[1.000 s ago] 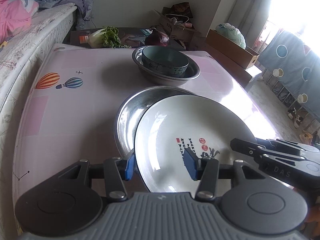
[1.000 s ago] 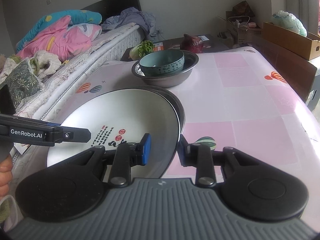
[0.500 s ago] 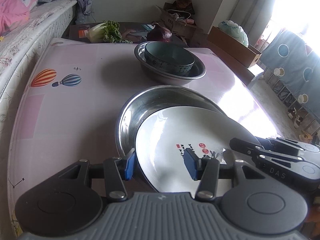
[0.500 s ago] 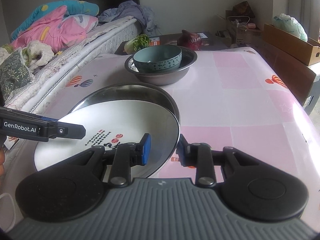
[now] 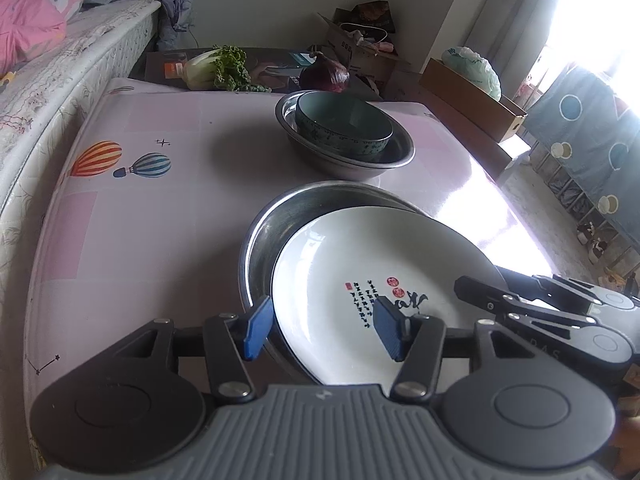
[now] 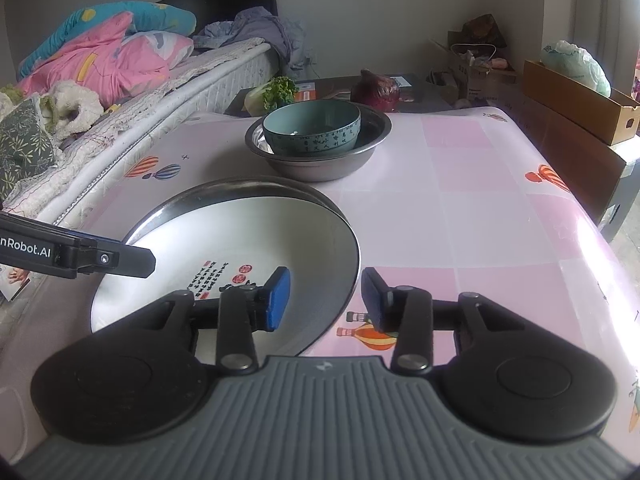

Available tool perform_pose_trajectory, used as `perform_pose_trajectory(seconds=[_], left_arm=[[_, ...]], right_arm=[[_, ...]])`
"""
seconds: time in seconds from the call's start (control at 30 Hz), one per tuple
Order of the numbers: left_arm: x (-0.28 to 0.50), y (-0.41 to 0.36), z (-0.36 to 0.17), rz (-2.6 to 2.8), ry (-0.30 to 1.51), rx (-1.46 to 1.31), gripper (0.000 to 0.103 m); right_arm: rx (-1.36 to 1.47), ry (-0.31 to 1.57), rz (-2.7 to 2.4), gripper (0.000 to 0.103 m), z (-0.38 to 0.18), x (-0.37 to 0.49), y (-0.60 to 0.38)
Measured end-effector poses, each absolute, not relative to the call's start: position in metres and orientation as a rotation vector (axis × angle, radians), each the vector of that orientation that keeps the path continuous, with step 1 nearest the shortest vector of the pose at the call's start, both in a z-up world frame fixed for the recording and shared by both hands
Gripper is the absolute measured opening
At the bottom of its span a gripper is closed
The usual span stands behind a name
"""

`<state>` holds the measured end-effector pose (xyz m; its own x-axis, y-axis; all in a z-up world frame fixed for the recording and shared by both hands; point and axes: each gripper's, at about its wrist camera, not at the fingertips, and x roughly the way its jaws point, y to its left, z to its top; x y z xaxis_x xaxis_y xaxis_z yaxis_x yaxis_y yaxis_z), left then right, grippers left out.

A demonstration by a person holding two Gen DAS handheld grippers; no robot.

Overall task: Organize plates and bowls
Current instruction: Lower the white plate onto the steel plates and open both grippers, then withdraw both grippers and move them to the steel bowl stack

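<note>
Lowest in the left wrist view, your left gripper (image 5: 322, 326) has its 2 blue pads apart, straddling the near rim of the white plate (image 5: 360, 264) without pinching it. In the right wrist view your right gripper (image 6: 324, 298) is likewise spread, 1 pad over the plate (image 6: 248, 248) and 1 outside its right edge. The plate lies in a shallow steel pan (image 5: 272, 220), shifted toward its right side. It carries dark calligraphy and red seal marks too small to read. The left gripper's arm, at the left edge of the right wrist view, reads "nRobot.AI" – cut off by the frame.

Further up the frame, a teal bowl (image 6: 312, 128) with a band of characters sits inside a steel basin (image 6: 320, 160). Everything rests on a table (image 6: 460, 208) under a glossy pink checked cloth printed with hot-air balloons.

At the far edge lie leafy greens (image 5: 218, 68) and a red cabbage (image 5: 324, 74). A bed (image 6: 120, 80) with pink bedding fills the upper left – cardboard boxes (image 6: 576, 100) stand upper right.
</note>
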<state>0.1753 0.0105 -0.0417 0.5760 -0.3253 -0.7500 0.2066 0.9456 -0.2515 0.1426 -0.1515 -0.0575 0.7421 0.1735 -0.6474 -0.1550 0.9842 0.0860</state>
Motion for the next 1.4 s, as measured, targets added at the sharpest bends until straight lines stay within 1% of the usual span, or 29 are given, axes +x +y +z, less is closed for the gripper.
perform_pose_trajectory(seconds=[0.07,0.13,0.43,0.47,0.53,0.7,0.93,1.1,1.2,1.4], left_arm=[[0.171,0.01,-0.034,-0.322,0.874,-0.137,0.068],[0.166,0.008,-0.028,-0.325,0.849,-0.117,0.071],[0.161,0.008,-0.029,-0.297,0.859,-0.106,0.072],[0.161,0.008,-0.029,-0.292,0.861,-0.102,0.073],[0.159,0.007,-0.029,-0.278,0.866,-0.091,0.078],[0.158,0.006,-0.032,-0.243,0.891,-0.072,0.082],[0.155,0.006,-0.033,-0.206,0.91,-0.052,0.086],[0.152,0.008,-0.033,-0.189,0.908,-0.039,0.087],[0.151,0.009,-0.032,-0.182,0.907,-0.036,0.087],[0.151,0.011,-0.031,-0.174,0.907,-0.04,0.087]], right_arm=[[0.03,0.71,0.179,0.041,-0.056,0.141,-0.152],[0.036,0.709,0.178,0.042,-0.056,0.14,-0.153],[0.06,0.699,0.168,0.046,-0.05,0.128,-0.156],[0.068,0.699,0.166,0.047,-0.049,0.126,-0.158],[0.083,0.699,0.164,0.049,-0.048,0.122,-0.161],[0.128,0.718,0.163,0.053,-0.047,0.115,-0.169],[0.137,0.731,0.158,0.056,-0.047,0.109,-0.167],[0.137,0.739,0.163,0.059,-0.046,0.106,-0.163],[0.134,0.743,0.165,0.063,-0.046,0.105,-0.161],[0.124,0.741,0.162,0.077,-0.042,0.105,-0.156]])
